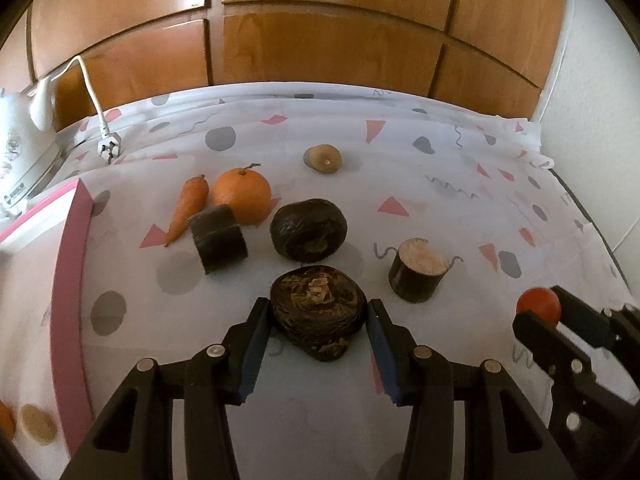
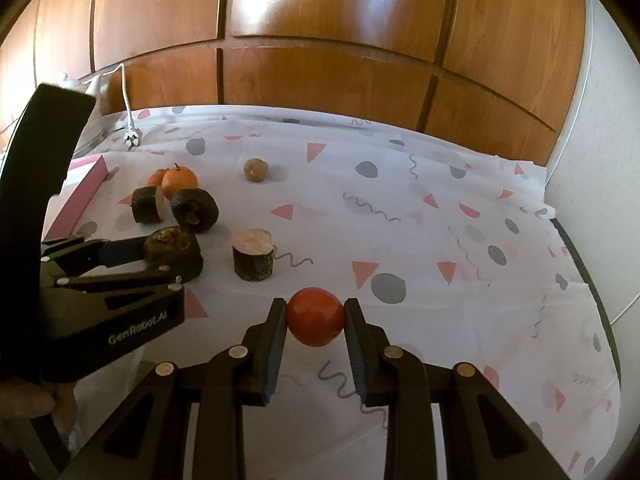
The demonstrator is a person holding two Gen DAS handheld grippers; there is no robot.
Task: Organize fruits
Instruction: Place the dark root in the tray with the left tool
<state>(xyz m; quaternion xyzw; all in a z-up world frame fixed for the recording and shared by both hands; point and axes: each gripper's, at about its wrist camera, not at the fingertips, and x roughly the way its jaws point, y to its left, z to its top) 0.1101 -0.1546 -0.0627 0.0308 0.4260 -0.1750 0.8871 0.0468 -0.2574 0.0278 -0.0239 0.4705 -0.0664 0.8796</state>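
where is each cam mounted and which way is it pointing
Left wrist: rides the left gripper, facing forward over the patterned tablecloth toward wooden cabinets; its fingers flank a dark round fruit; the right gripper shows at right.
Right wrist: rides the right gripper, facing the same cabinets; its fingers clamp a red-orange fruit; the left gripper shows at left.
Shared: orange, carrot, cut log piece, pink box.

Cut off by the left wrist view's edge: pink box (image 1: 70, 280), white appliance (image 1: 20, 152), orange fruit (image 1: 6, 420) at lower left. Half hidden behind the orange (image 2: 179, 182) in the right wrist view: carrot (image 2: 157, 178).
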